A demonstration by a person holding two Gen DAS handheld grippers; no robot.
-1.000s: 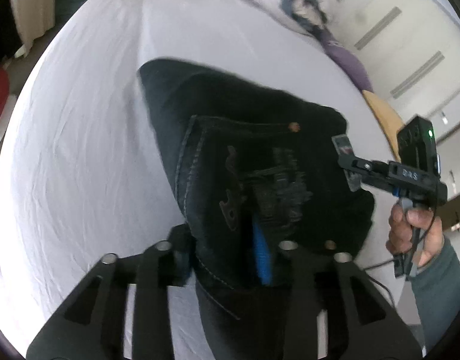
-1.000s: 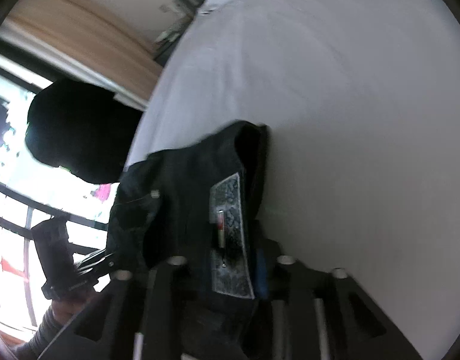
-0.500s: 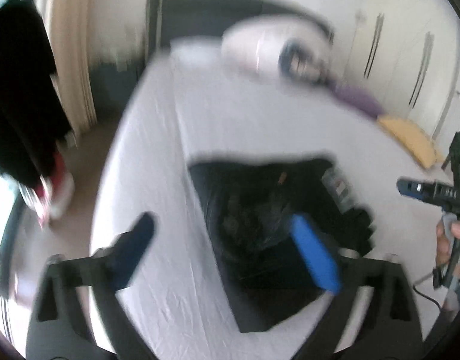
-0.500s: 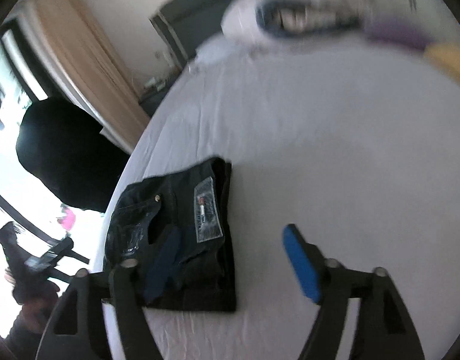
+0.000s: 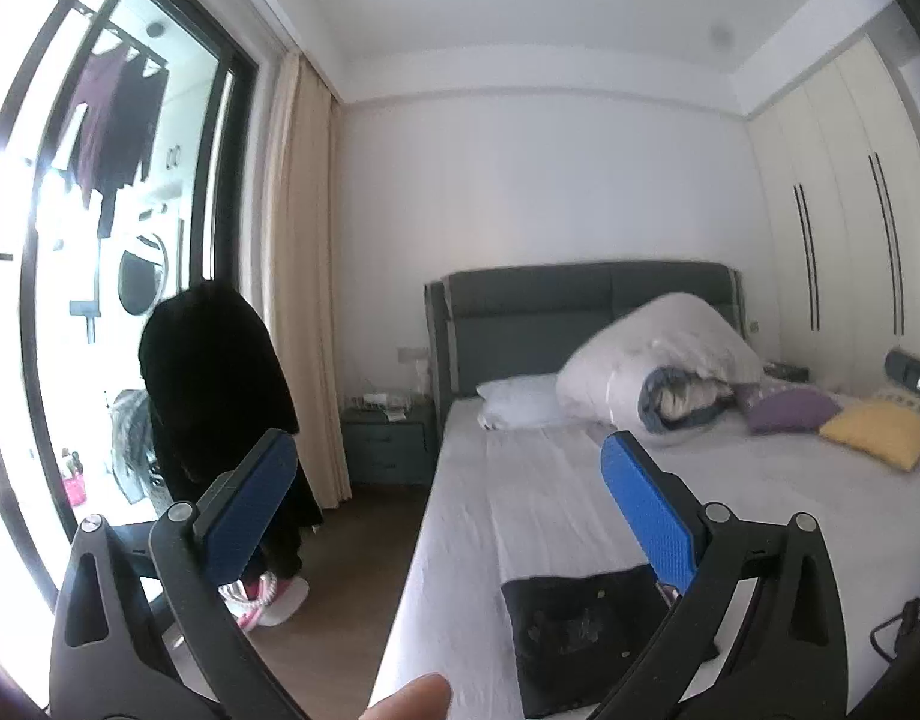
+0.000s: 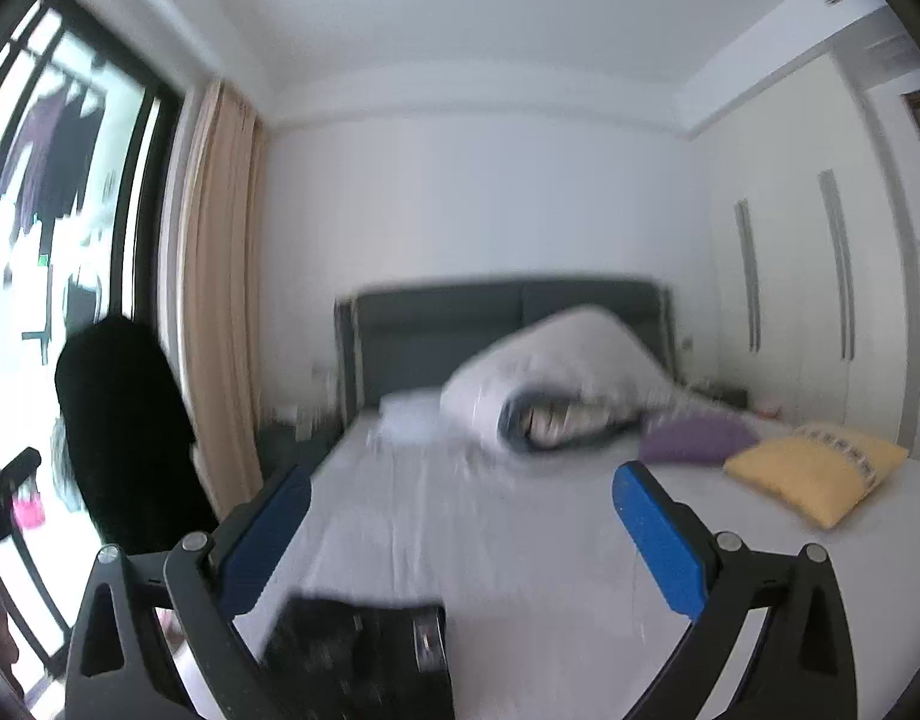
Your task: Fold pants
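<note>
The black folded pants lie on the white bed sheet near the foot of the bed; they also show in the right wrist view, blurred. My left gripper is open and empty, raised well above and back from the pants. My right gripper is open and empty too, lifted above the pants. Part of the right gripper shows at the left wrist view's right edge.
A rolled white duvet, a white pillow, a purple cushion and a yellow cushion lie by the grey headboard. A chair draped in black cloth stands by the window. A wardrobe lines the right wall.
Both grippers let go of the pants, opened wide and lifted up and back. The views tilted from the pants up to the whole bedroom. The pants stay folded on the bed.
</note>
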